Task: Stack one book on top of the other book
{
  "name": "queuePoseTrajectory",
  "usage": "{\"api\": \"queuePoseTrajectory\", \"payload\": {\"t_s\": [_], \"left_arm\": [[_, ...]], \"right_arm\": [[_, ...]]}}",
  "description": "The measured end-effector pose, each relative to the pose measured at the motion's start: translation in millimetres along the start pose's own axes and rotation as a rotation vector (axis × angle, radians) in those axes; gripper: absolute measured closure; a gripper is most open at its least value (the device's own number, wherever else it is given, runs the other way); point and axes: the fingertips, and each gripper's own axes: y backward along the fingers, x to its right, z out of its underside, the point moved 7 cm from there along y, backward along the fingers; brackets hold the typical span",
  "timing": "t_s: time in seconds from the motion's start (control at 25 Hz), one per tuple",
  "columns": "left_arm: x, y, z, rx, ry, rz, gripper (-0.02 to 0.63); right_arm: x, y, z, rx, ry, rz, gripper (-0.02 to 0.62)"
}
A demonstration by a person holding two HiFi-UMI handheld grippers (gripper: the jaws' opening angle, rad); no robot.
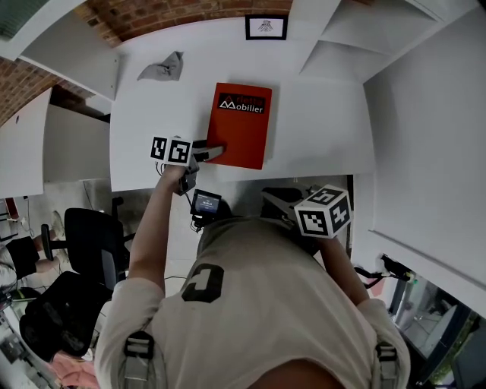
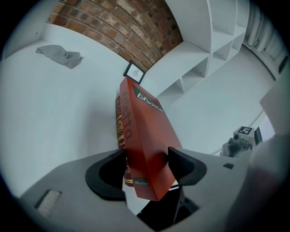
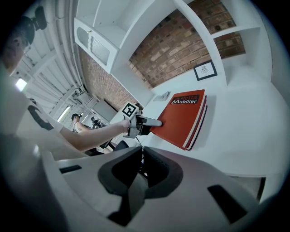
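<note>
We are clamping the left gripper (image 2: 147,170) on a red hardcover book (image 1: 244,125) atop a dark-spined book (image 2: 120,127), white table (image 1: 152,114) beneath, grey cloth (image 1: 163,68) and brick wall (image 1: 152,15) beyond it, right gripper (image 3: 138,170) closed, empty.

left arm outstretched, left tool (image 2: 147,165) clamped on red book (image 2: 145,131); right tool (image 3: 138,158) near torso, jaws together.

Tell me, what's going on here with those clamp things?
A person has a hand-held gripper in each hand. The left gripper is clamped on the near corner of a red book, which lies on a darker book on the white table. The right gripper is shut and empty, held back close to the person's body.
</note>
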Motion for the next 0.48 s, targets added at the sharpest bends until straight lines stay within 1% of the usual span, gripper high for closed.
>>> {"api": "queuePoseTrajectory", "payload": {"t_s": [0.12, 0.24, 0.48], "left_arm": [[-0.3, 0.6, -2.4, -0.001, -0.007, -0.010, 0.316], [1.0, -1.6, -7.5, -0.001, -0.031, -0.018, 0.309], [-0.5, 2.3, -8.1, 0.010, -0.089, -0.080, 0.260]], "right_arm": [[0.9, 2.4, -0.8, 0.007, -0.004, -0.003, 0.585], [2.7, 2.5, -0.4, 0.013, -0.008, -0.002, 0.584], [0.1, -1.5, 0.3, 0.002, 0.000, -0.009, 0.585]]}}
